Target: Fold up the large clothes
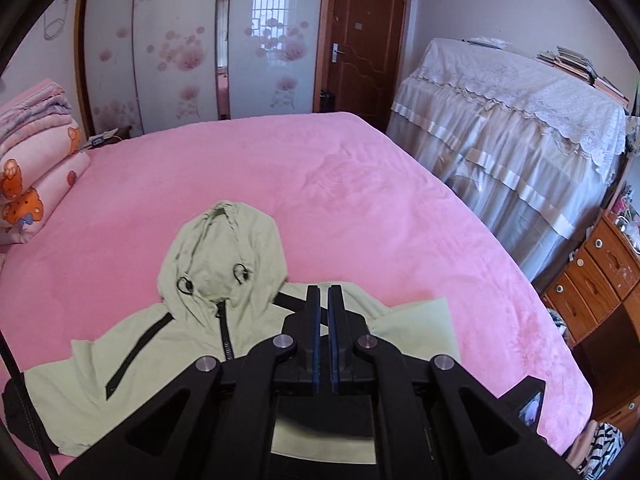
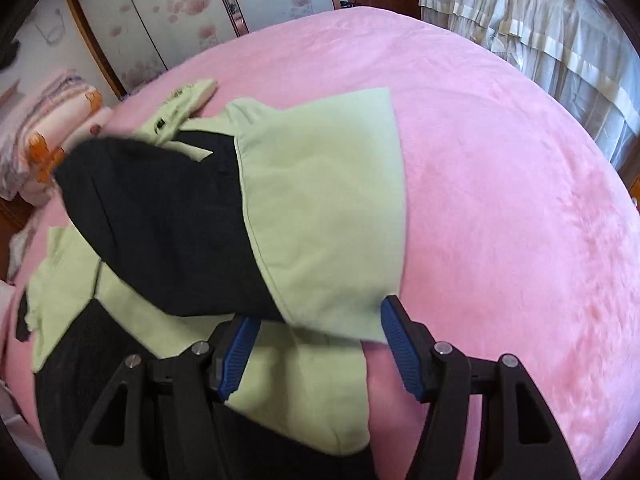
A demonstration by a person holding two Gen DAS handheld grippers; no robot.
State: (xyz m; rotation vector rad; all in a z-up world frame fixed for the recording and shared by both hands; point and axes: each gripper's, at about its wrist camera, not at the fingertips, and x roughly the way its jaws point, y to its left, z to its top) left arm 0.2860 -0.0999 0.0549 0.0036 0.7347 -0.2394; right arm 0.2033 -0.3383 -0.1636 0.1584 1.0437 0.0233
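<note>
A pale green hooded jacket (image 1: 188, 328) with black zip and trim lies face up on the pink bed (image 1: 360, 200), hood pointing away. My left gripper (image 1: 324, 292) is shut and empty, hovering over the jacket's chest right of the zip. In the right wrist view the jacket's green and black sleeve (image 2: 320, 208) lies folded across the body. My right gripper (image 2: 318, 316) is open, its blue pads (image 2: 394, 340) either side of the sleeve's near edge, which drapes over the gap.
Folded quilts (image 1: 36, 168) sit at the bed's left. A lace-covered piece of furniture (image 1: 520, 128) and a wooden drawer unit (image 1: 592, 280) stand along the right. A wardrobe (image 1: 180, 40) and door (image 1: 364, 36) stand beyond the bed.
</note>
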